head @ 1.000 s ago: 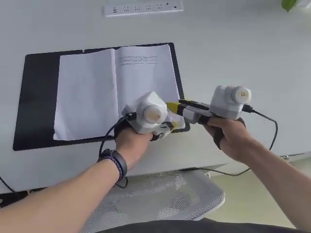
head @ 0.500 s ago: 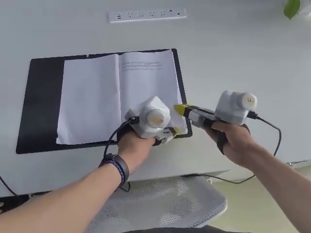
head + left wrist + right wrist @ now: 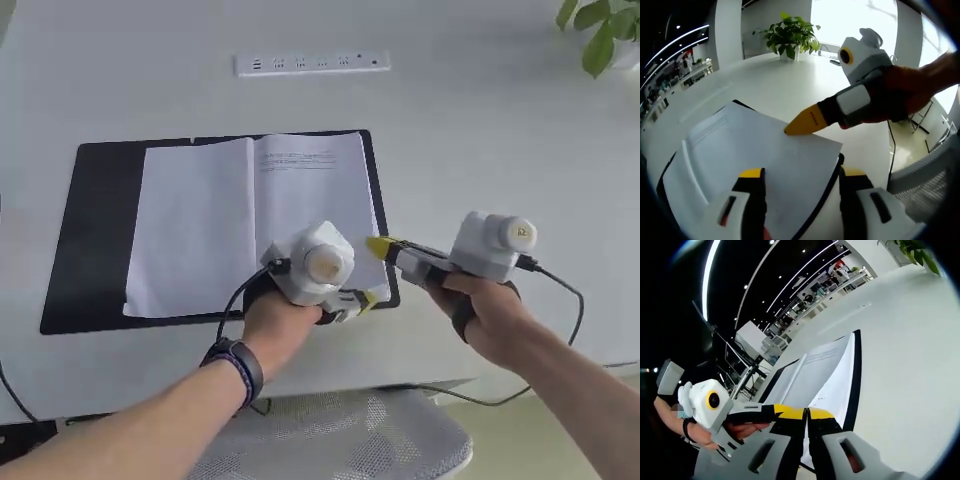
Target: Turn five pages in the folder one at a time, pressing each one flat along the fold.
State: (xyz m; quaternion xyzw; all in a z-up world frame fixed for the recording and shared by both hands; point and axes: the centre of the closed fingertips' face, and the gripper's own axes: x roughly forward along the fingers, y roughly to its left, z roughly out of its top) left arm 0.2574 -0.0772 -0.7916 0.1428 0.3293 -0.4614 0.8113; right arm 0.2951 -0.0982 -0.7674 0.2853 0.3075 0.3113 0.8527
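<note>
Printed lines (image 3: 297, 161) atop the right page (image 3: 318, 212) are too small to read.

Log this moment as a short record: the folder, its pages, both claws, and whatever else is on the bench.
folder: black folder, lying open on the white table
left page: flat, no print visible
right page: flat, lines of print at its top
left claw: open, jaws either side of the right page's near corner
right claw: shut, yellow tip at the right page's outer edge; contact unclear
other: power strip beyond the folder; plant at the far right
</note>
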